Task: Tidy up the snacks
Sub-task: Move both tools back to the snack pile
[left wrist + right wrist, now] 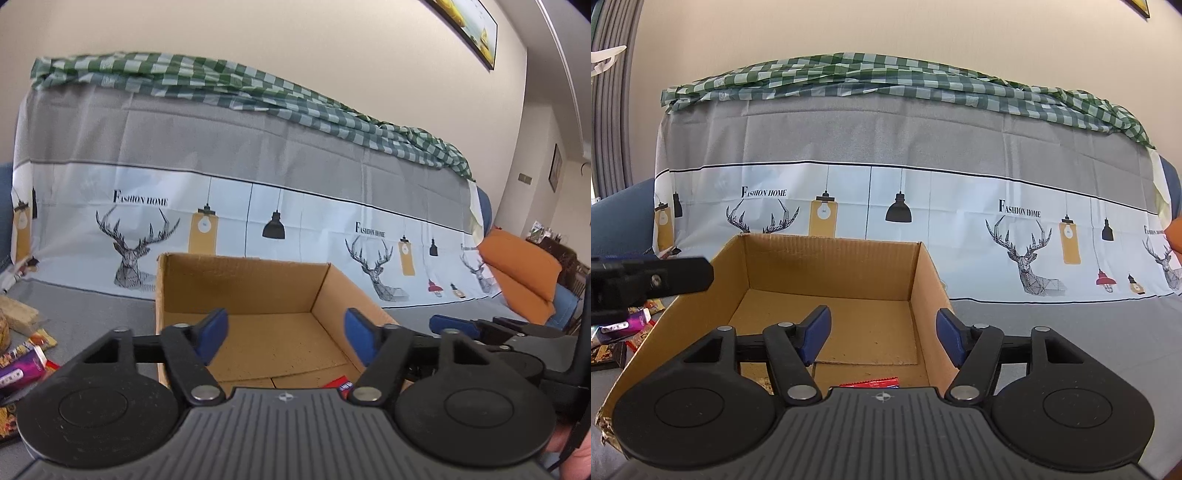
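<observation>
An open cardboard box stands on the grey cloth in front of both grippers; it also shows in the right wrist view. A red snack packet lies at the box's near inside edge, partly hidden; a corner of it shows in the left wrist view. My left gripper is open and empty above the box's near edge. My right gripper is open and empty above the box, to the right of the left one. Several loose snack packets lie left of the box, also in the right wrist view.
A sofa back draped with a deer-print cloth and a green checked cloth rises behind the box. An orange cushion lies at the far right. The other gripper shows at the right and at the left.
</observation>
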The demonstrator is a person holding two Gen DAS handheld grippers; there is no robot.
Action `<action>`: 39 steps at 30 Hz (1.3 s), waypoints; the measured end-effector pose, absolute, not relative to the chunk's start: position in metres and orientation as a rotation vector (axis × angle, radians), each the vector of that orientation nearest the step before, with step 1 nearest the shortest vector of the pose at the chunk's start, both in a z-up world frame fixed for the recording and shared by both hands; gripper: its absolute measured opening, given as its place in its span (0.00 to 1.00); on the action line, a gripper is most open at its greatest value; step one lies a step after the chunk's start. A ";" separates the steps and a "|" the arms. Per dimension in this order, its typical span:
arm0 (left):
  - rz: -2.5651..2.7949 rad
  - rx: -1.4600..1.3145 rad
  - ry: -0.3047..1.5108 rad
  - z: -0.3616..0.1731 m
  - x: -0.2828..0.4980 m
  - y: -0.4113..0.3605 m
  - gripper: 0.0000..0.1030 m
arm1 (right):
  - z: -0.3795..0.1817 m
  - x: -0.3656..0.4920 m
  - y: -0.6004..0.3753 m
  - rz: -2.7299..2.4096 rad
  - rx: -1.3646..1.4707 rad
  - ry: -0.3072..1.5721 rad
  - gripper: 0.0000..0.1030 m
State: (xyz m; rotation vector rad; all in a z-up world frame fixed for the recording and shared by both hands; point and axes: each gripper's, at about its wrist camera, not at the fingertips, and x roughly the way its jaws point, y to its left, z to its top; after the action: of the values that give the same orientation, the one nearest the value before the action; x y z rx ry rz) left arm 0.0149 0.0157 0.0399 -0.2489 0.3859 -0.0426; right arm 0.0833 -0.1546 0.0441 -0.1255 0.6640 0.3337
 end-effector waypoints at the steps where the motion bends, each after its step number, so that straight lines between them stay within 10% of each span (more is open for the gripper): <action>1: -0.051 -0.262 0.393 0.040 0.014 0.019 0.64 | 0.045 0.084 -0.153 0.334 -0.121 0.664 0.63; 12: -0.132 -0.278 0.436 0.071 -0.002 0.086 0.50 | 0.052 0.079 -0.122 0.356 -0.021 0.683 0.61; 22: 0.103 -0.089 0.564 0.026 -0.026 0.184 0.41 | 0.060 0.061 -0.081 0.455 0.114 0.692 0.36; 39: 0.336 -0.441 0.629 0.014 -0.043 0.274 0.38 | 0.046 0.007 0.050 0.781 0.051 0.729 0.35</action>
State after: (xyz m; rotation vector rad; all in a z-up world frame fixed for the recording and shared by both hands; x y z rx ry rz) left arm -0.0427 0.2744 0.0142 -0.4406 0.6286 0.3358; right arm 0.0066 0.0496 0.0461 0.0510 0.7286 0.7810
